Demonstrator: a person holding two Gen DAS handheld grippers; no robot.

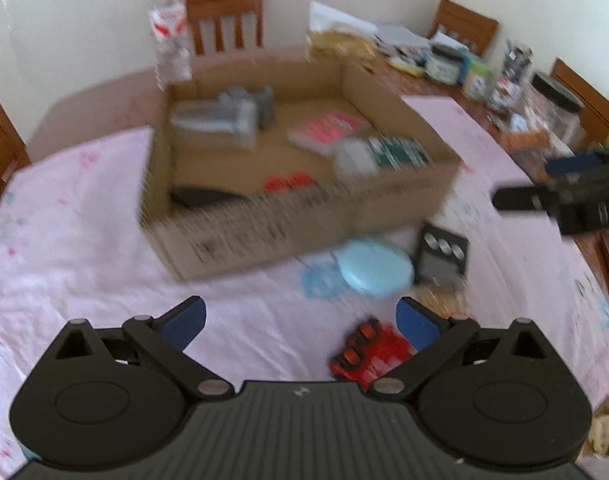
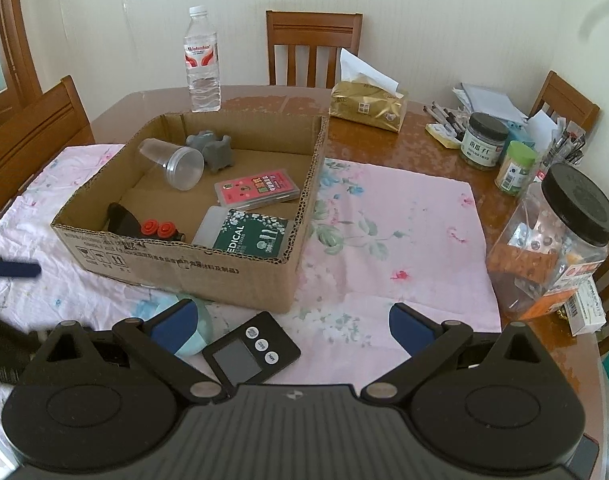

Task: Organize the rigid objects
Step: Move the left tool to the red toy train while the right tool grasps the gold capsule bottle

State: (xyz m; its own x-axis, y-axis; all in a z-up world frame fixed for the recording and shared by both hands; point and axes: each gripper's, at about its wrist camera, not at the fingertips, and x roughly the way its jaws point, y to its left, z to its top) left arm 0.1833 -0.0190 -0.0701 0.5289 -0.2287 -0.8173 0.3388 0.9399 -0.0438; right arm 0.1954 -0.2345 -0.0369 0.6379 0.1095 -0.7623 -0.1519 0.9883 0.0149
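Observation:
An open cardboard box [image 1: 232, 240] [image 2: 184, 268] sits on the pink cloth. It holds a clear cup [image 2: 176, 162], grey pieces [image 2: 214, 148], a pink card case [image 2: 256, 192], a green swab box [image 2: 252, 236] and a red-capped item [image 2: 158, 230]. My left gripper [image 1: 302, 320] is open over the cloth in front of the box. A red object [image 1: 364, 354] lies by its right finger, untouched. My right gripper [image 2: 292, 320] [image 1: 544, 182] is open above a black digital scale [image 2: 250, 350] [image 1: 442, 256]. A light blue disc [image 1: 374, 270] [image 2: 196, 332] lies beside the scale.
A water bottle [image 2: 202, 60] stands behind the box. A gold tissue pack [image 2: 368, 104], jars [image 2: 484, 140], pens and a large black-lidded jar [image 2: 552, 240] crowd the table's right side. Wooden chairs [image 2: 312, 46] ring the table.

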